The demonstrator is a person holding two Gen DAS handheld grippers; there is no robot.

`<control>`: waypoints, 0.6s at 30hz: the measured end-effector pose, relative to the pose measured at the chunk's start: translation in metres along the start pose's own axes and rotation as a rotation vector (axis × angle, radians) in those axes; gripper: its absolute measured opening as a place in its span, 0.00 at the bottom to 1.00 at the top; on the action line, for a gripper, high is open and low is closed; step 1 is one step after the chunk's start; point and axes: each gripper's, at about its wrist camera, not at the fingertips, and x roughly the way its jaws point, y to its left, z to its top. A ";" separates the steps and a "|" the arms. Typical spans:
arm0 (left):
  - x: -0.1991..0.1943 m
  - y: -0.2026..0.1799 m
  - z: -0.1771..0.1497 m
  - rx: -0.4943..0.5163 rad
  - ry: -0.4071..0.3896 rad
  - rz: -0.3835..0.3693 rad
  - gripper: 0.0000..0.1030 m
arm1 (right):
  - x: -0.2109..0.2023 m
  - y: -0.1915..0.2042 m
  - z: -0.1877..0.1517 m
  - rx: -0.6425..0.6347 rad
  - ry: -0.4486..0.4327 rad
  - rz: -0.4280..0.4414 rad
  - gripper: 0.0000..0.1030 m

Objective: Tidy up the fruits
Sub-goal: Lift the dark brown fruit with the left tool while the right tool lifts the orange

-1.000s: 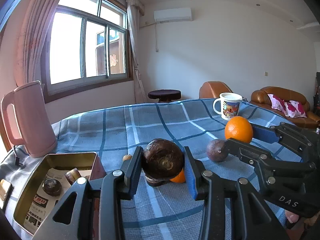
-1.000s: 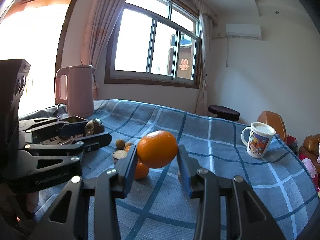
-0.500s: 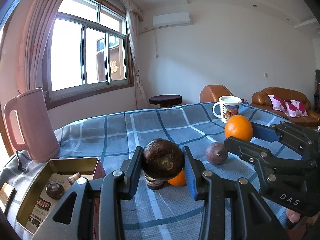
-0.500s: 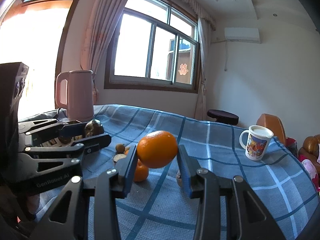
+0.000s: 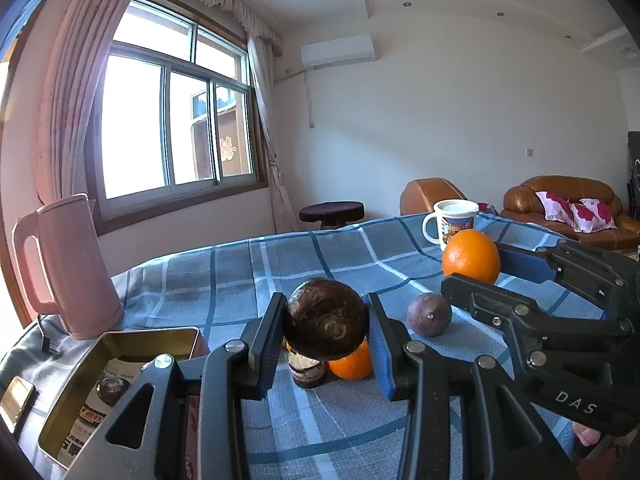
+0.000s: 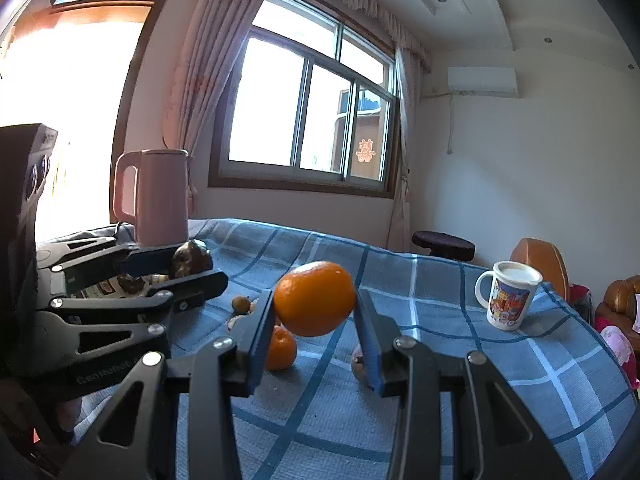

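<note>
Both grippers had risen since a second earlier; the cloth and tin sat lower in view.

From the left wrist, the left gripper (image 5: 326,330) was clenched on a dark brown fruit (image 5: 326,320), held clear of the blue checked tablecloth (image 5: 280,264). The open tin (image 5: 120,364), one dark fruit already inside, lay at eight o'clock from it, the left hand plainly the nearer. A purple fruit (image 5: 429,314) and a small orange (image 5: 352,362) rested on the cloth.

From the right wrist, the right gripper (image 6: 314,312) grasped a large orange (image 6: 315,298) in the air. The tin, at ten o'clock, was mostly hidden behind the left gripper. A mug (image 6: 508,295) stood at three o'clock.
</note>
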 end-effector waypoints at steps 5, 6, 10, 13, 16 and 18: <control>-0.001 0.001 0.000 0.007 -0.012 0.012 0.40 | -0.003 0.003 0.001 -0.013 -0.018 -0.016 0.41; -0.001 0.000 0.000 0.005 -0.010 0.011 0.40 | -0.002 0.003 0.001 -0.018 -0.019 -0.019 0.41; -0.001 0.001 0.000 0.001 -0.007 0.016 0.40 | -0.001 0.004 0.001 -0.028 -0.019 -0.025 0.41; -0.002 0.001 0.000 -0.002 -0.008 0.019 0.40 | -0.001 0.005 0.002 -0.033 -0.017 -0.027 0.41; -0.002 0.003 0.001 -0.008 -0.008 0.022 0.40 | -0.001 0.006 0.002 -0.040 -0.016 -0.027 0.41; -0.003 0.004 0.001 -0.010 -0.009 0.025 0.40 | -0.001 0.008 0.002 -0.044 -0.019 -0.025 0.41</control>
